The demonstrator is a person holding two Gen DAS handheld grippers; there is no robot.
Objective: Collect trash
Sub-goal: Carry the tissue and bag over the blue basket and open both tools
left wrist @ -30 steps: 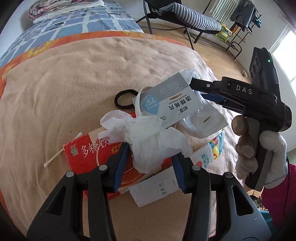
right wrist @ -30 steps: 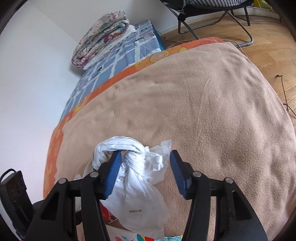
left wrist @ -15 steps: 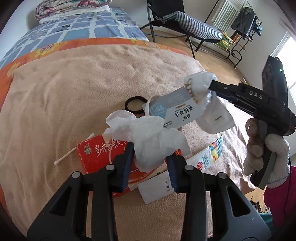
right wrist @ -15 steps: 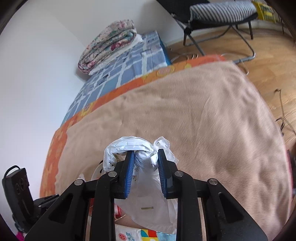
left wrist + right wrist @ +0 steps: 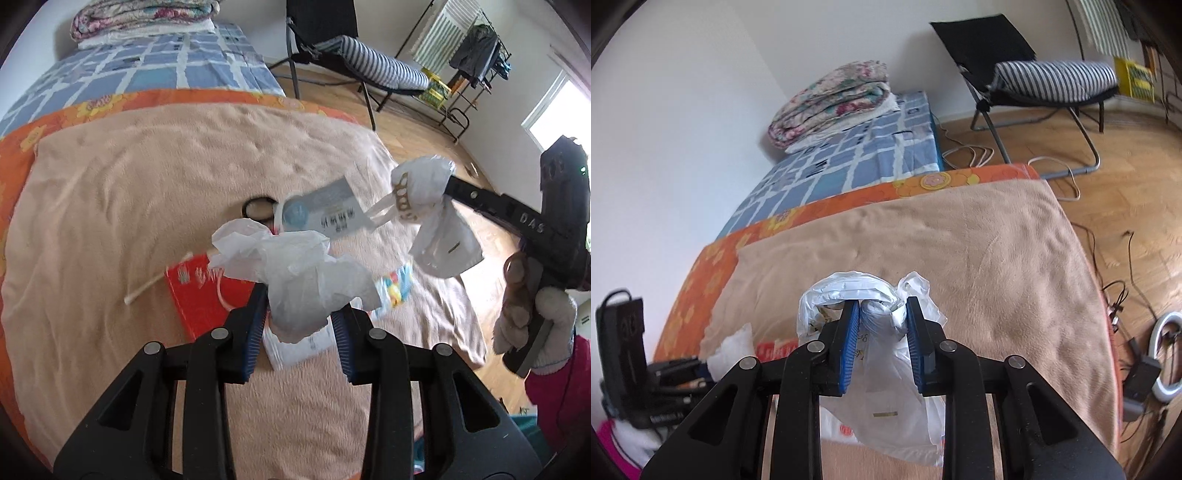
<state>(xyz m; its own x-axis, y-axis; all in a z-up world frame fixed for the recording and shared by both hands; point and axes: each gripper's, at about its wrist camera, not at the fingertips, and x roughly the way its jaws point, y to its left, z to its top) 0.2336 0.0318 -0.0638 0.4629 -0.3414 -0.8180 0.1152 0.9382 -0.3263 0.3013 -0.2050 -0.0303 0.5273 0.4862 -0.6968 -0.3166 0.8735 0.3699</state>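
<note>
While the left gripper (image 5: 299,325) is clamping a crumpled tissue (image 5: 295,273) above the bed (image 5: 110,192), the right gripper (image 5: 881,325), at 2 o'clock, is pinching the plastic bag (image 5: 886,417); spreading its mouth first should help.

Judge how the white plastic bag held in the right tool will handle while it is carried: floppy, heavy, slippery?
The plastic bag probably stays floppy: below the right tool it hangs in loose folds. It seems light, since its thin film sags with no bulge. It may slip, as only a bunched, glossy top is pinched.
</note>
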